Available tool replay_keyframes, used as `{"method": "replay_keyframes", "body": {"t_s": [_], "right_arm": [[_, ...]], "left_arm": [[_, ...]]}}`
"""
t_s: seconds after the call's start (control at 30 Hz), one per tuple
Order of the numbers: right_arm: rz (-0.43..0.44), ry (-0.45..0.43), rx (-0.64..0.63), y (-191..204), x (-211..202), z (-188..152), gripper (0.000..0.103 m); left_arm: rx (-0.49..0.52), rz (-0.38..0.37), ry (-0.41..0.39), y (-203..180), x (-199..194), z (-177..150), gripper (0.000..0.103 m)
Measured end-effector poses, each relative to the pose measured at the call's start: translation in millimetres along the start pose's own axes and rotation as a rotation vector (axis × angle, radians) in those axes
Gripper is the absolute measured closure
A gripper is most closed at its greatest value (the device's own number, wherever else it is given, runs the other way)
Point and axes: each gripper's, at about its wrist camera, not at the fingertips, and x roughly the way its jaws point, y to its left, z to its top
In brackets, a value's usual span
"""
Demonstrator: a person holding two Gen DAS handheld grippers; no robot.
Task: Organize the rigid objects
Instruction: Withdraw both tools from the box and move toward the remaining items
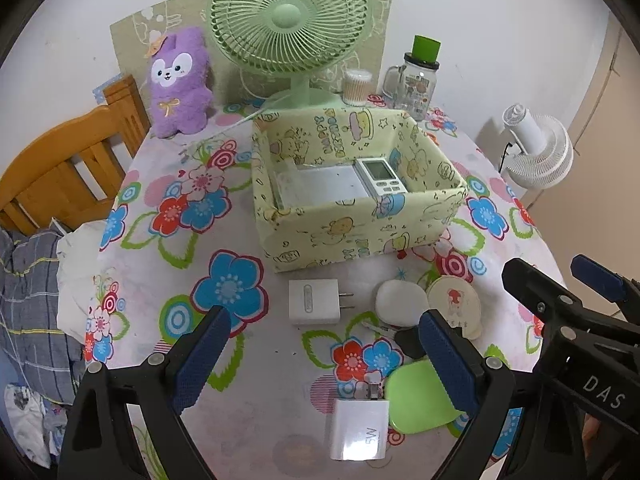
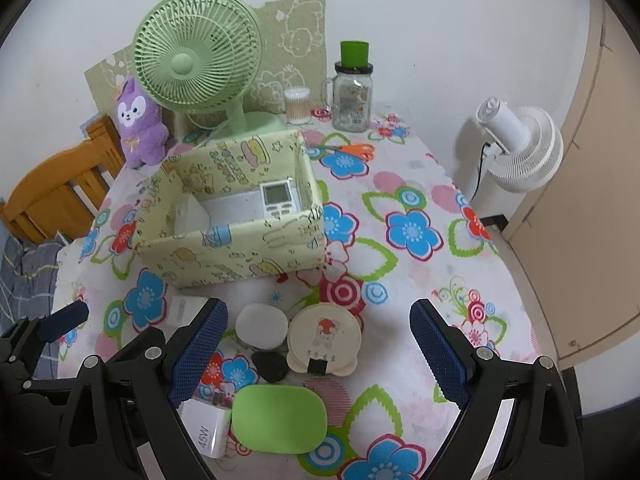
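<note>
Left wrist view shows the left gripper (image 1: 320,354) with jaws wide and nothing between them, hovering over a flowered tablecloth (image 1: 168,272). Below lie a white plug charger (image 1: 315,301), a white oval case (image 1: 402,304), a round cream mirror (image 1: 456,304), a green case (image 1: 420,398) and a second white charger (image 1: 360,428). Behind them the yellow patterned box (image 1: 352,216) holds a white remote (image 1: 380,178). In the right wrist view the right gripper (image 2: 320,358) is likewise spread wide and empty, above the mirror and a black fob (image 2: 270,365).
</note>
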Motion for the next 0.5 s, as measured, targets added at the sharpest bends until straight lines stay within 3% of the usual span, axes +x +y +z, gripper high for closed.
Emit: {"method": "replay_keyframes", "body": {"t_s": [0.3,0.5], "right_arm": [[0.001,0.038,0.013,-6,22,-8,0.009],[-0.001,0.071,0.009,-8,42,-11,0.009]], "left_arm": [[0.056,0.037,0.002,-7,23,-1,0.007],[0.041,0.053,0.030,-4,45,-2,0.007]]}}
